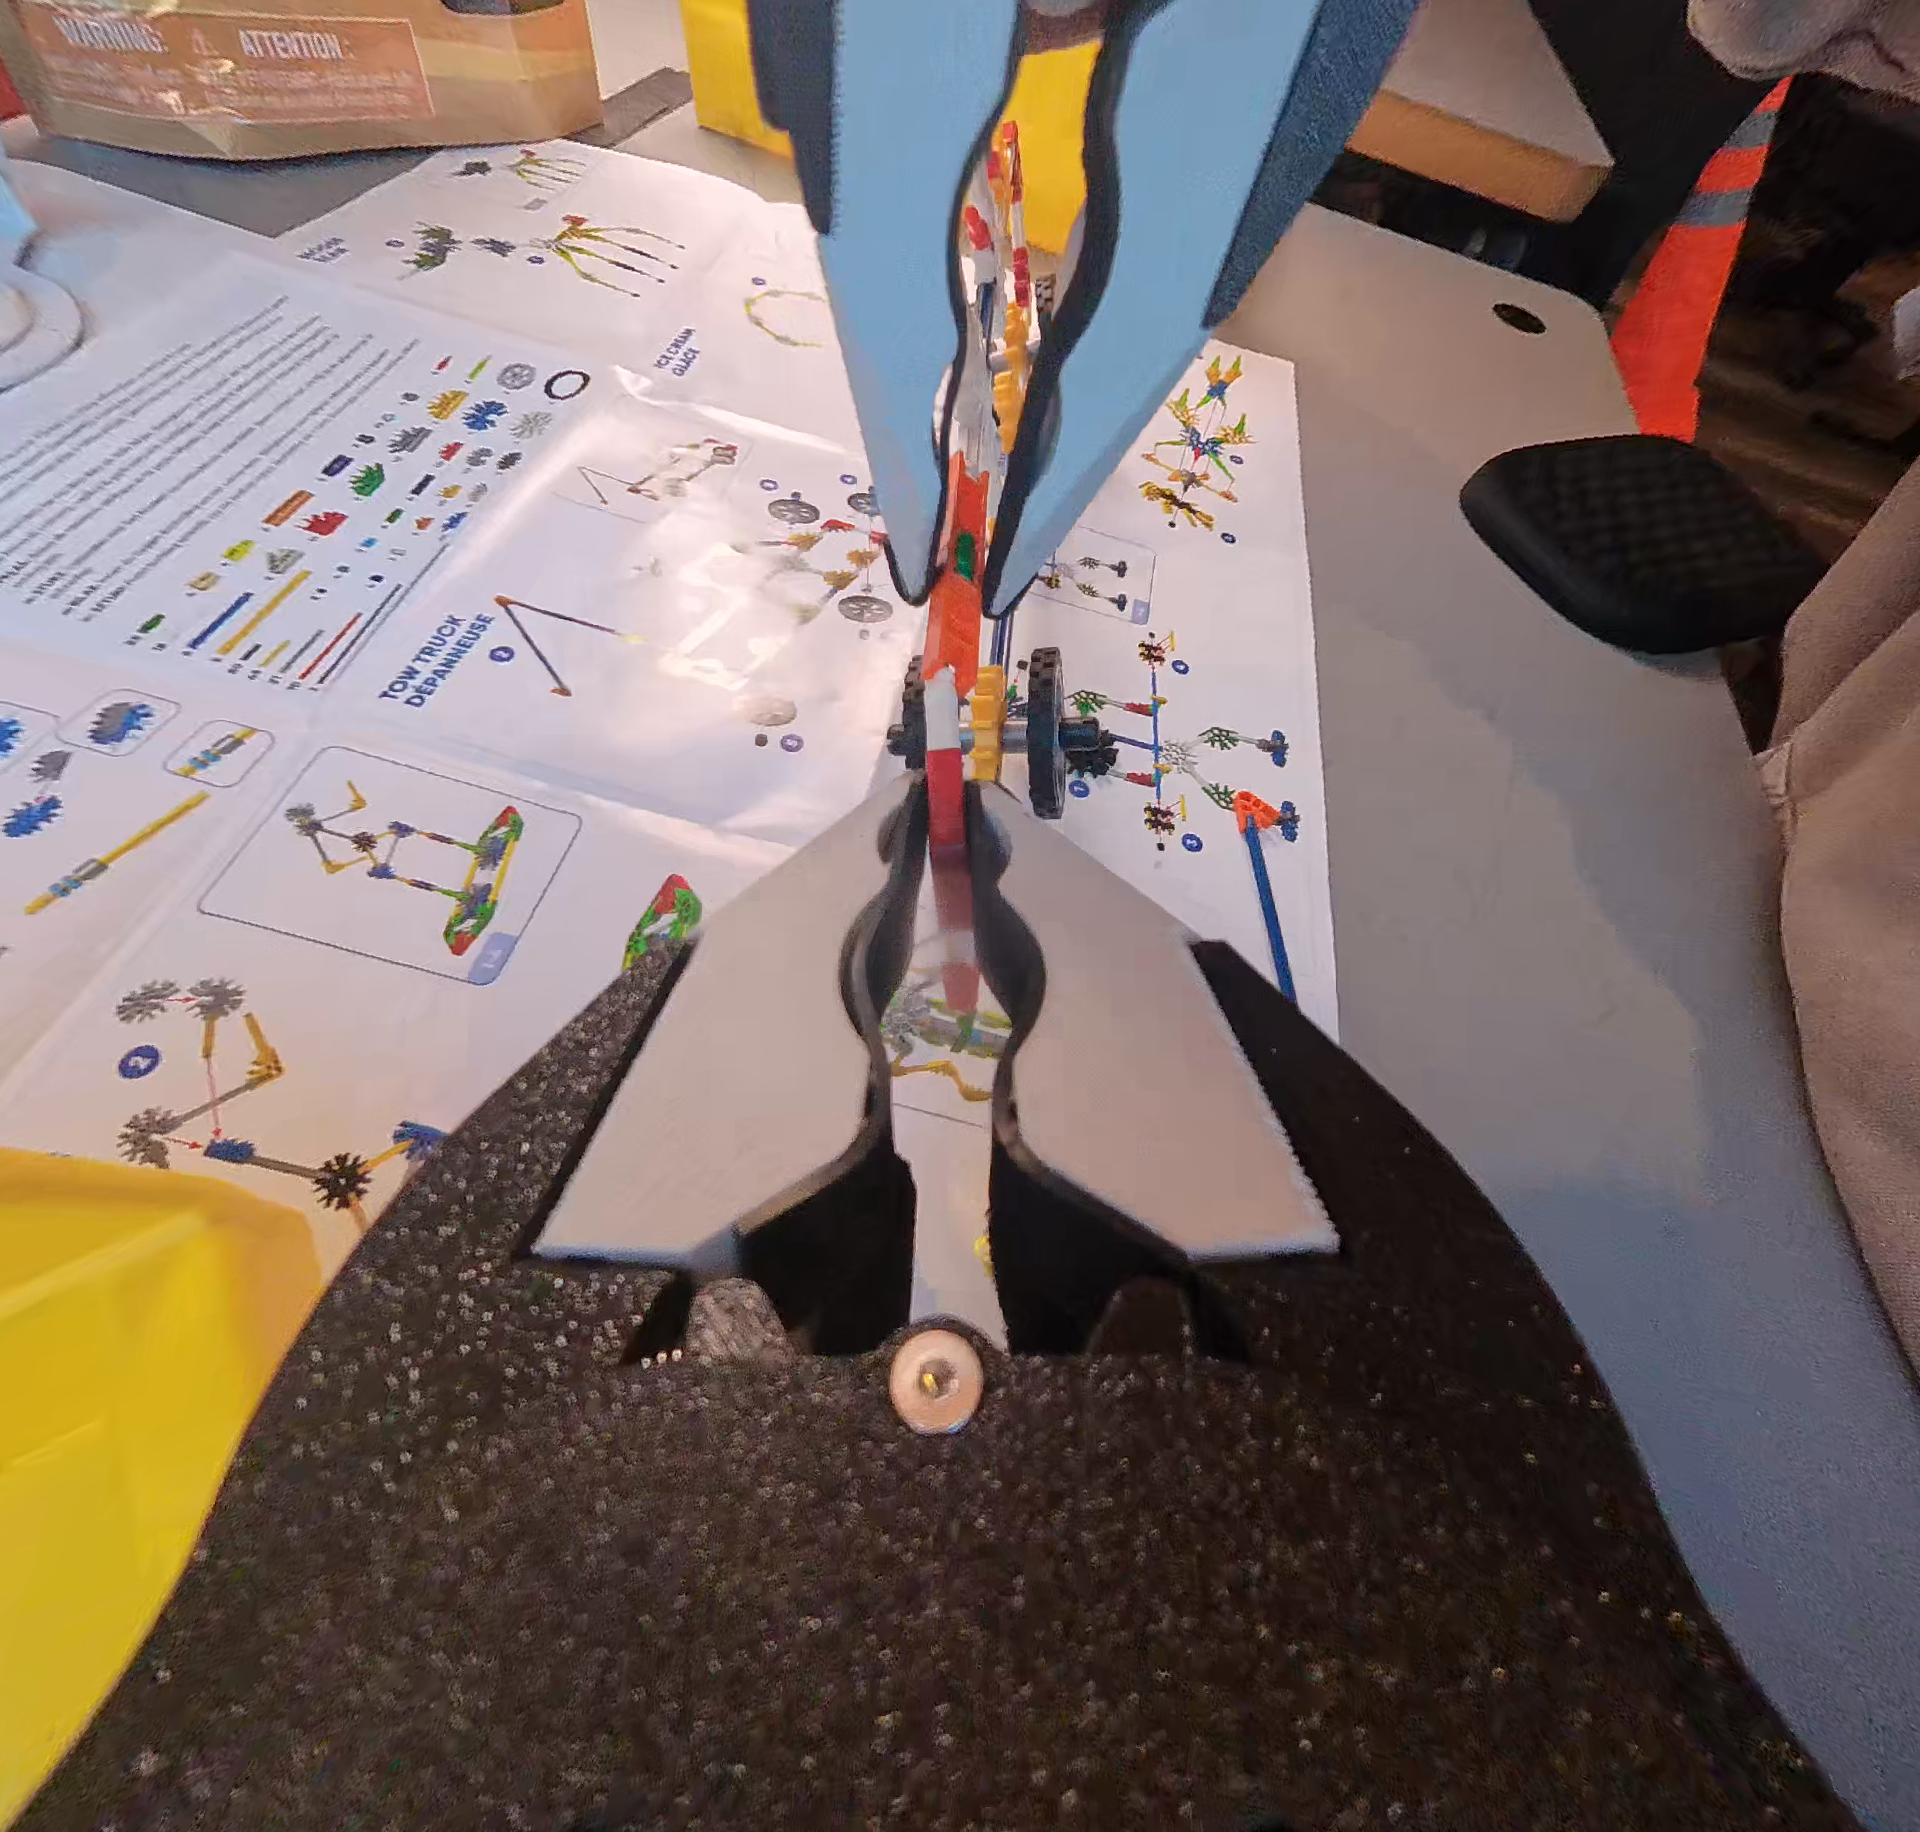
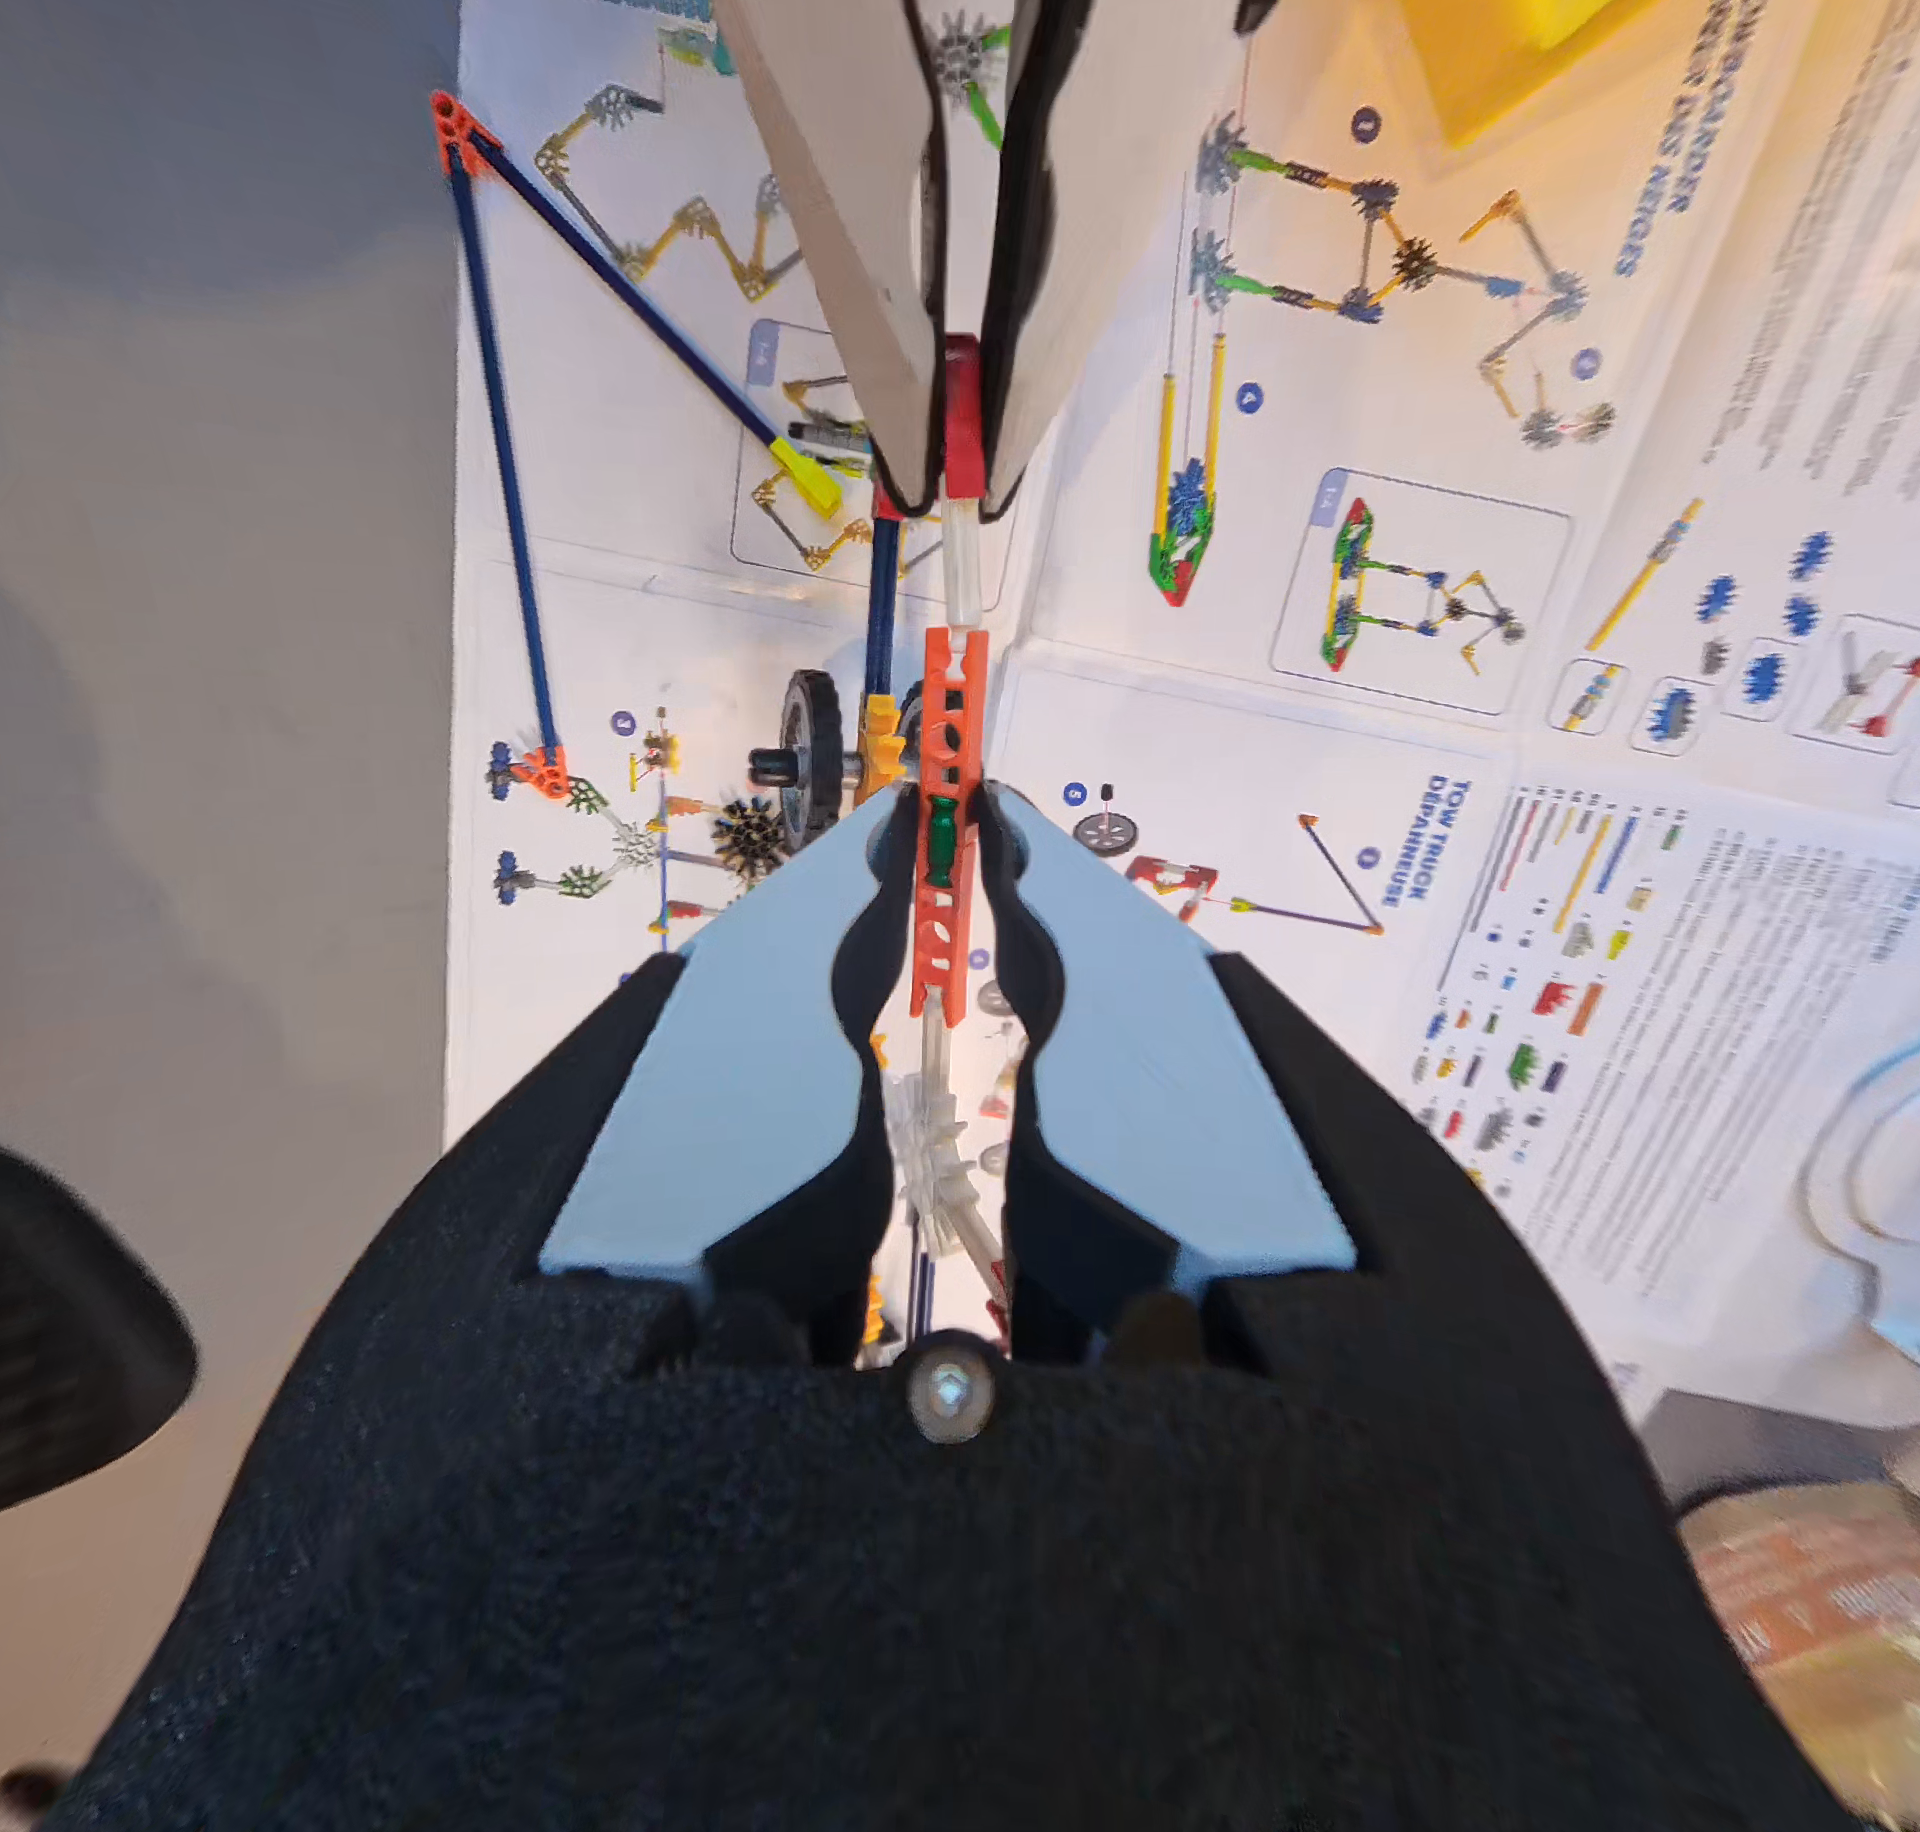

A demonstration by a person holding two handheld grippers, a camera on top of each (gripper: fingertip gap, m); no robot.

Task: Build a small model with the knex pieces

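Observation:
A small rod-and-connector toy model hangs between my two grippers above an instruction sheet (image 1: 644,743). My left gripper (image 1: 943,800), with pale grey fingers, is shut on a red connector (image 1: 945,780) at one end. A short white rod (image 2: 961,567) joins it to an orange connector (image 2: 951,702) with a green piece (image 2: 940,842). My right gripper (image 2: 940,800), with light blue fingers, is shut on that orange connector. Each gripper shows in the other's view, the right (image 1: 951,593) and the left (image 2: 940,504). A black wheel (image 1: 1044,733) and a yellow gear (image 1: 987,702) hang beside the grip.
Two long blue rods on orange connectors (image 2: 499,432) lie at the sheet's edge. A yellow bin (image 1: 125,1367) and a brown box (image 1: 301,16) stand on the grey table (image 1: 1455,847). A black chair armrest (image 1: 1642,546) and an orange cone (image 1: 1704,255) lie beyond the table's edge. Some 5 cm of space lies between my two pairs of fingers.

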